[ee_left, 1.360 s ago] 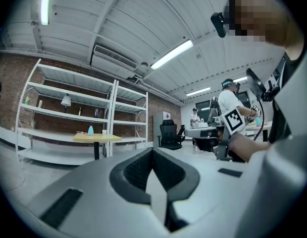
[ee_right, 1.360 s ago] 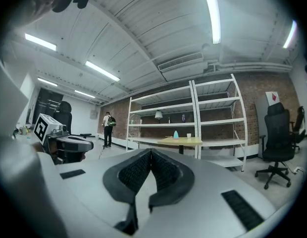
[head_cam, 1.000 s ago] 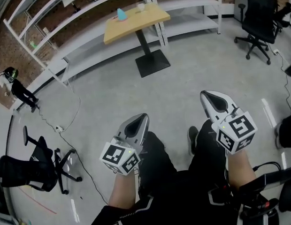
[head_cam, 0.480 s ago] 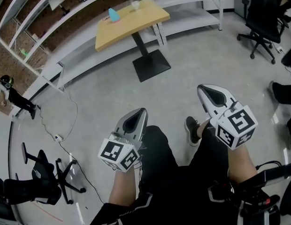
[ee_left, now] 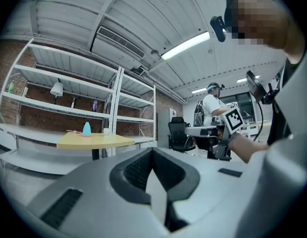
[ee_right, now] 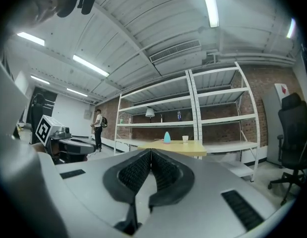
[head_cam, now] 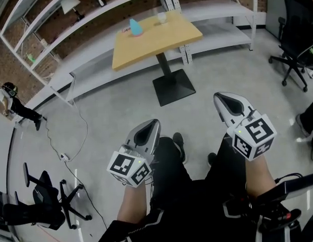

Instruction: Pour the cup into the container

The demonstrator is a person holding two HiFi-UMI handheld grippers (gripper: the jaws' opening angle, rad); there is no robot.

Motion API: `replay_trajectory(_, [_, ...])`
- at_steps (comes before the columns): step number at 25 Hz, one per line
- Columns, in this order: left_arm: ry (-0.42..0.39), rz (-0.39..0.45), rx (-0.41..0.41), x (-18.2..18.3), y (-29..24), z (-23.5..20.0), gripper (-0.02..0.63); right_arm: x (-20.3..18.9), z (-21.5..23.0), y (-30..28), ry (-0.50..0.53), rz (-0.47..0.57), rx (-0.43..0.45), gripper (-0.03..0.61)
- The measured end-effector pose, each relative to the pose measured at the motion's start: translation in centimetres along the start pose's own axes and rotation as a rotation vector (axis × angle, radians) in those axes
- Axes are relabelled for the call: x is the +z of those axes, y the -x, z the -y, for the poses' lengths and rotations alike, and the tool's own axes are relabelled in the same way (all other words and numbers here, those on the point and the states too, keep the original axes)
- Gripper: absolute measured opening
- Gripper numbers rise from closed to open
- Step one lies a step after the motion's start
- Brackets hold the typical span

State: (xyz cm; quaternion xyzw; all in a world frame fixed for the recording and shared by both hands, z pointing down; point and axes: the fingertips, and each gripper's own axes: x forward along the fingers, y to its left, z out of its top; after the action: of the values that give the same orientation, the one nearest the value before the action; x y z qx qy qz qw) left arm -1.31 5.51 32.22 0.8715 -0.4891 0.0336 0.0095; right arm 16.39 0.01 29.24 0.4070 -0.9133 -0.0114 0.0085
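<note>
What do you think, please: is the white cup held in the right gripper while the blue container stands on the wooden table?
Not quite: the right gripper is shut and empty, as the right gripper view shows. The white cup stands on the wooden table too, near the blue container, as the head view shows.

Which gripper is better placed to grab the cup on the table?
Right, marginally: the cup stands right of the blue container, nearly dead ahead of the right gripper. Left gripper is likewise shut, empty, far from the table.

Wooden table [head_cam: 159, 40], blue container [head_cam: 136, 27] and pale cup [head_cam: 161, 18] on top
</note>
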Motion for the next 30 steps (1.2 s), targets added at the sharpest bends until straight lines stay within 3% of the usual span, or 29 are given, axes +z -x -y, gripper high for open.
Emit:
replay_trajectory(21, [-0.01,0.065,0.02,3.4,-19.4,-26.0,0.002,1.4,12.1,-29.8,-0.006,0.023,-0.007,0.003])
replay_trajectory(30, [-0.016,0.069,0.0,5.2,-29.6,-34.3,0.002,1.5,19.7,-41.0,-0.015,0.035,-0.022,0.003])
